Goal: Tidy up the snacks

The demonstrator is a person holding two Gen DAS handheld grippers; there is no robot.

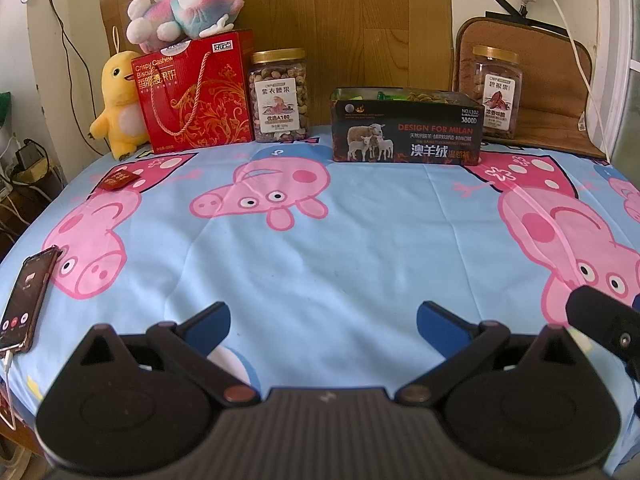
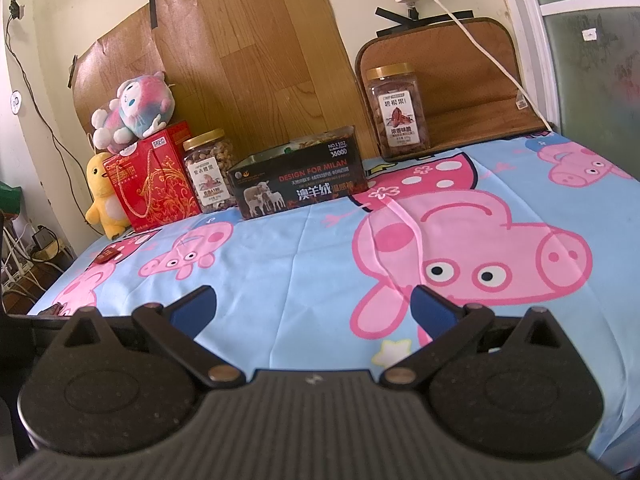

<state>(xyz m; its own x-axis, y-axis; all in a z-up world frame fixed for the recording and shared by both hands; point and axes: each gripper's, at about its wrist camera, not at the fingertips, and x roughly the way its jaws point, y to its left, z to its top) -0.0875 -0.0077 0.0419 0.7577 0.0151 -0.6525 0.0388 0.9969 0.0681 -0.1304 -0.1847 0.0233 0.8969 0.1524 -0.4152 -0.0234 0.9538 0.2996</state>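
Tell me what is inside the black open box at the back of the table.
Above the rim of the black box, yellowish snack packets and something green show. The walls hide everything lower, so the amount cannot be told.

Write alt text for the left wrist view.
The open left gripper hovers over a Peppa Pig sheet, holding nothing. Along the back stand a red gift box, a nut jar, an open black box and a second jar. A phone lies at left.
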